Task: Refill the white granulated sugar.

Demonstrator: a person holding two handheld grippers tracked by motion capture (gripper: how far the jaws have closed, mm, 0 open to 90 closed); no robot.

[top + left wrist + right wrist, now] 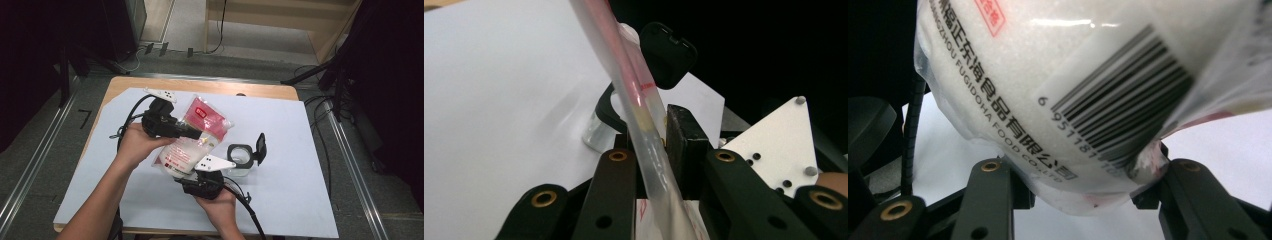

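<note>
A clear bag of white granules (pixel 186 145) with a red label is held tilted above the table between both grippers. My left gripper (pixel 200 134) comes in from the left and is shut on the bag's thin sealed edge (pixel 644 120). My right gripper (pixel 192 172) is below, its jaws closed against the bag's rounded bottom end (pixel 1048 90), where a barcode and printed text show. Beyond the bag, a clear jar (pixel 240 159) with an open black flip lid (pixel 260 145) stands on the white sheet; the left gripper view shows the jar (pixel 596 131) and its lid (pixel 669 52) too.
A white sheet (pixel 300 150) covers most of the wooden table (pixel 200 86). Black cables trail from both grippers over the sheet. Dark stands and floor cables surround the table. The right gripper's grey plate (pixel 774 145) sits close beside my left jaws.
</note>
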